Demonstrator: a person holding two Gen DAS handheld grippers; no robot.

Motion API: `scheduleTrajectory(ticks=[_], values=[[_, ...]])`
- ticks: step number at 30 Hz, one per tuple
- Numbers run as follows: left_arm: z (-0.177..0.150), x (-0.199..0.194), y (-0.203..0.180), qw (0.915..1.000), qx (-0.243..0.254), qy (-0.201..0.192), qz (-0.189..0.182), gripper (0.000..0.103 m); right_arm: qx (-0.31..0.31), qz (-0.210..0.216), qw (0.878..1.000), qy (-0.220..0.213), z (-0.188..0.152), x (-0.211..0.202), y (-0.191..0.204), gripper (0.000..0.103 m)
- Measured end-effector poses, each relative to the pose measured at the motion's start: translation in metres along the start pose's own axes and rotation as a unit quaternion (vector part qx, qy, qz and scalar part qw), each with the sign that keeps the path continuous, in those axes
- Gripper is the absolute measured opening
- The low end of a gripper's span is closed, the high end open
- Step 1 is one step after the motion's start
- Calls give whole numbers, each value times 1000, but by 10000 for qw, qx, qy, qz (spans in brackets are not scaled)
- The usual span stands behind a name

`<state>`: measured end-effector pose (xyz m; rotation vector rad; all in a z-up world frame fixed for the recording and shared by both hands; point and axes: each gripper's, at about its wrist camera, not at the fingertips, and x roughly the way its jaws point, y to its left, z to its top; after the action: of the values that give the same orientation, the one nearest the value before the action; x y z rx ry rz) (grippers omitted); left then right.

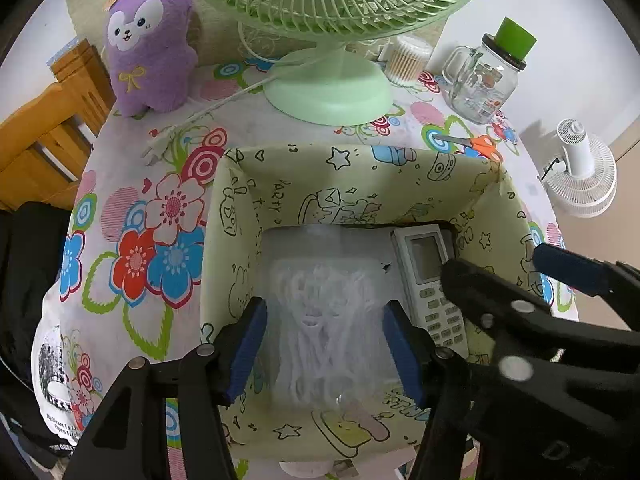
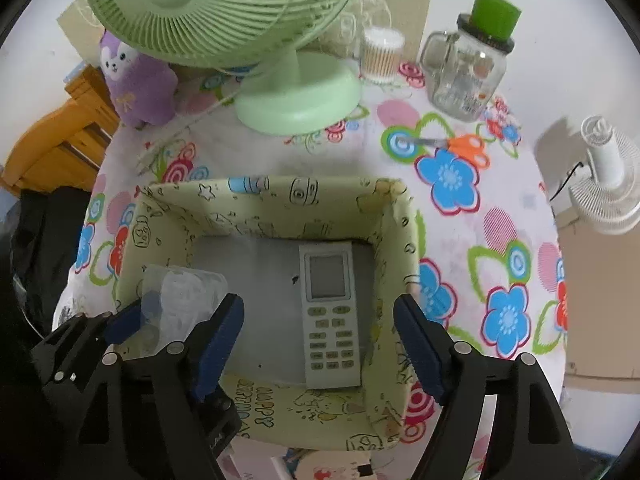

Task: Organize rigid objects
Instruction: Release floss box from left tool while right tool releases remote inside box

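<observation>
I see left hand-held gripper [image 1: 324, 344] clamped on clear floss-pick box [image 1: 320, 320], low inside patterned storage bin [image 1: 360, 176] | right hand-held gripper [image 2: 320, 344] spread apart over remote control [image 2: 330, 316], flat on bin floor, right side | bin at desk [image 2: 460, 240] near edge

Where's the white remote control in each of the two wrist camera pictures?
Left wrist view: the remote control lies inside the patterned box, right of centre, partly behind the right claw.
Right wrist view: it lies flat on the box floor, centre frame, between the claw's fingers.
Shared landmark: the green fan behind the box.
</observation>
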<state>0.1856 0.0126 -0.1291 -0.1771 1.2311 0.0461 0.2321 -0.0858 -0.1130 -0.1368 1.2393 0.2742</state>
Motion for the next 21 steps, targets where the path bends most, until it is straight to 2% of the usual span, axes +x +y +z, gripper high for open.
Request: scheduleTrajectory(ticks=[2, 4, 6, 15, 21], values=[[0, 1, -2, 10000, 60, -7, 8, 70, 55, 23, 10000, -22, 0, -1, -4, 81], [0, 3, -7, 9998, 185, -4, -5, 79, 120, 53, 9999, -25, 0, -2, -8, 81], [-2, 3, -10, 9997, 240, -14, -24, 84, 176, 74, 9998, -46, -2, -3, -12, 81], [-3, -8, -9, 9997, 225, -54, -55, 86, 414, 108, 9990, -129, -12, -11, -30, 86], [-6, -25, -8, 9997, 155, -140, 101, 88, 453, 162, 9986, -222, -22, -21, -36, 87]])
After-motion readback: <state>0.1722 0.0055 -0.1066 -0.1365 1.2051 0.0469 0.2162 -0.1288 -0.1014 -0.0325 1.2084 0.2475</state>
